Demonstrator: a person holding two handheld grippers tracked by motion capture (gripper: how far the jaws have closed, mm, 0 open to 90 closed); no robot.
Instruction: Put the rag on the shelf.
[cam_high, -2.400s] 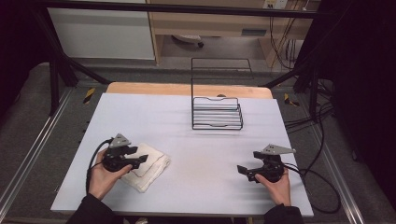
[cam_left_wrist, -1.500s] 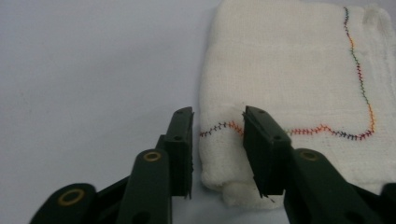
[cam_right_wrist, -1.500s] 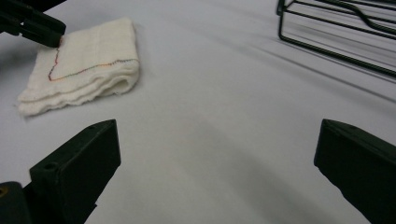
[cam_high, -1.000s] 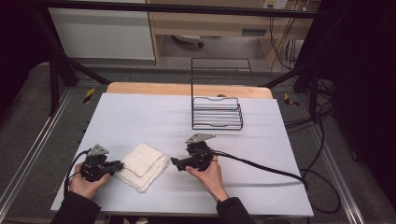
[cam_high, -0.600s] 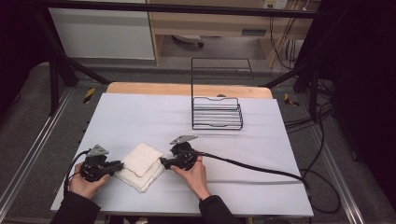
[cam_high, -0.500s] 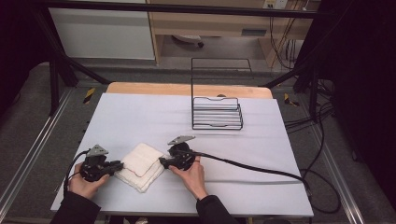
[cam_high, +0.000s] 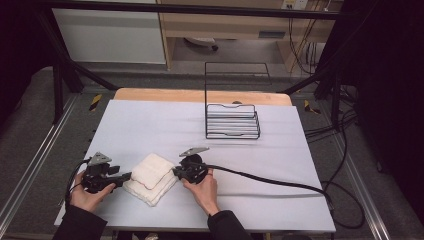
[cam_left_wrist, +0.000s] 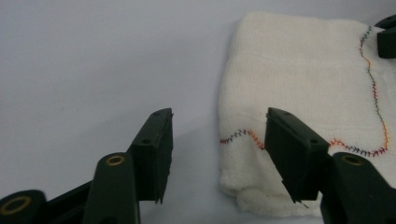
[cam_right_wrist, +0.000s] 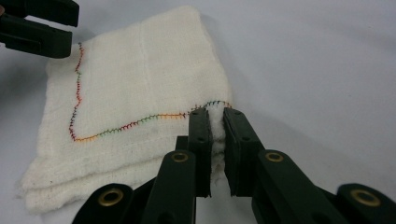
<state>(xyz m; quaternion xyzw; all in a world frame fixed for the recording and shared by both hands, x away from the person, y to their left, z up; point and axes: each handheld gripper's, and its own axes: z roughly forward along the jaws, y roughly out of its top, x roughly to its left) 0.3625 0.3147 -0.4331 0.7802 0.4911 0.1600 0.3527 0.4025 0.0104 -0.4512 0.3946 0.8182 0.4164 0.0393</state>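
One folded white cloth (cam_high: 151, 177), lower left of centre in the high view, lying flat on the bench (cam_high: 150, 125); it sits between the two tongs. Cloth is a soft, coarse woven cotton, folded into a thick rough square of several layers, edges slightly fuzzy, with a zigzag hem stitch in multicolour thread (red, orange, green, blue) wandering across the top face. Left tongs (cam_left_wrist: 215, 154): jaws released, have just been opening; two flat black plastic pads with brass-coloured pivot rivets, one pad over bare bench, the other over the cloth's near corner, the cloth's edge in the gap but not pinched. Right tongs (cam_right_wrist: 215, 149): clenched on the cloth, jaws have just been closing; a ridge of fabric is squeezed upright between the pads at the cloth's edge, right by the stitch line. In the high view the left tongs sit at the cloth's left edge, the right tongs at its right edge, one hand on each, and a thick black cable (cam_high: 270, 180) runs off right from the right tongs. Bench top is a smooth matte pale-grey sheet with a strip of light wood showing at the far edge. One black wire rack (cam_high: 232, 117), upper centre, with a tall rectangular wire back and a low slatted basket; well apart from the cloth.
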